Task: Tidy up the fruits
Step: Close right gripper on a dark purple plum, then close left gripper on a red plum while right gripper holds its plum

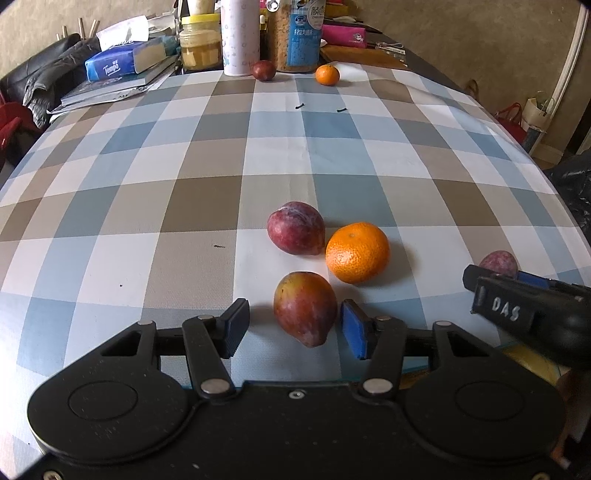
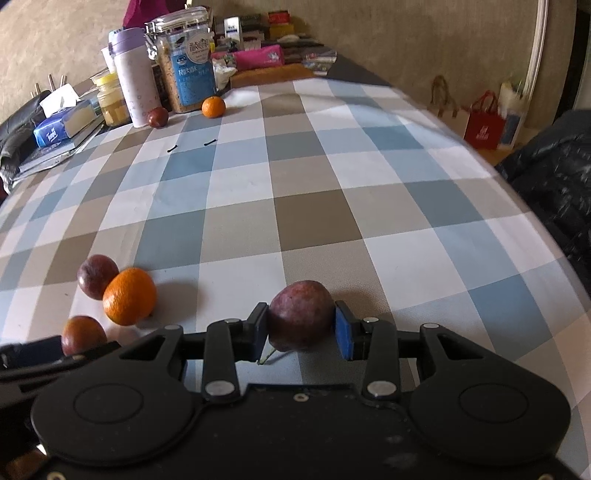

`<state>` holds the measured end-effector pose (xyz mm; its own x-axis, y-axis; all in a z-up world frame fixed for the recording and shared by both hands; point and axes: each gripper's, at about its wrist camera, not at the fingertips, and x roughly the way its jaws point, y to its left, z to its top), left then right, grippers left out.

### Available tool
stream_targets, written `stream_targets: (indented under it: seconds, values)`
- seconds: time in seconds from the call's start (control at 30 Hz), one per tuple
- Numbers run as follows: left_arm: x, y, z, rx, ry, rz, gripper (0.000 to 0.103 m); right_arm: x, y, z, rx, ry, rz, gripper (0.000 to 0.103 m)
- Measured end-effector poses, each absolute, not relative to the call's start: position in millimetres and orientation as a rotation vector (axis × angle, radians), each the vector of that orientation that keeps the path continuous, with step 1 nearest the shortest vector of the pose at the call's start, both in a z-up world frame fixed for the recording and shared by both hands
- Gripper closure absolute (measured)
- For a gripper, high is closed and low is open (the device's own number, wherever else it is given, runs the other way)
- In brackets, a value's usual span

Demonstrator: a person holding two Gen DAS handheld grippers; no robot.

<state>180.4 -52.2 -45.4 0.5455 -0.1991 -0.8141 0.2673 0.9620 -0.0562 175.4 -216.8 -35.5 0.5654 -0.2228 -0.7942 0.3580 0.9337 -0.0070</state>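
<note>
My left gripper (image 1: 293, 325) is open around a reddish plum (image 1: 305, 307) that lies on the checked tablecloth; the pads stand apart from it. Beyond it lie a dark red plum (image 1: 296, 228) and an orange (image 1: 357, 252). My right gripper (image 2: 301, 328) is shut on a purple plum (image 2: 301, 315), low over the cloth; this plum (image 1: 498, 263) also shows at the right of the left wrist view. In the right wrist view the orange (image 2: 129, 296) and two plums (image 2: 97, 276) (image 2: 82, 334) lie to the left. A far plum (image 1: 264, 70) and small orange (image 1: 327, 74) sit near the jars.
At the table's far end stand a white flask (image 1: 241, 35), a blue-labelled jar (image 1: 297, 35), a yellow-lidded jar (image 1: 200, 42), a tissue pack (image 1: 123, 61) on books and a pink pouch (image 1: 343, 35). A dark jacket (image 2: 554, 173) lies off the right edge.
</note>
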Motion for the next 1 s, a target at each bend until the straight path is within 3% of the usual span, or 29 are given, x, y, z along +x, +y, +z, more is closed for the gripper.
stream_targets:
  seconds: [0.43,0.57,1.0]
  values:
    - [181,-46,-45,0.037,0.942,-0.278,0.047,174,-213,-39,0.147,0.871,-0.359,0.064]
    - [181,-42,-45,0.029,0.930,-0.256,0.059,176,-213,-39,0.146,0.867,-0.360,0.064]
    - [184,-32,-46,-0.058,0.934,-0.264,0.059,176,-211,-40,0.128,0.863,-0.362,0.065]
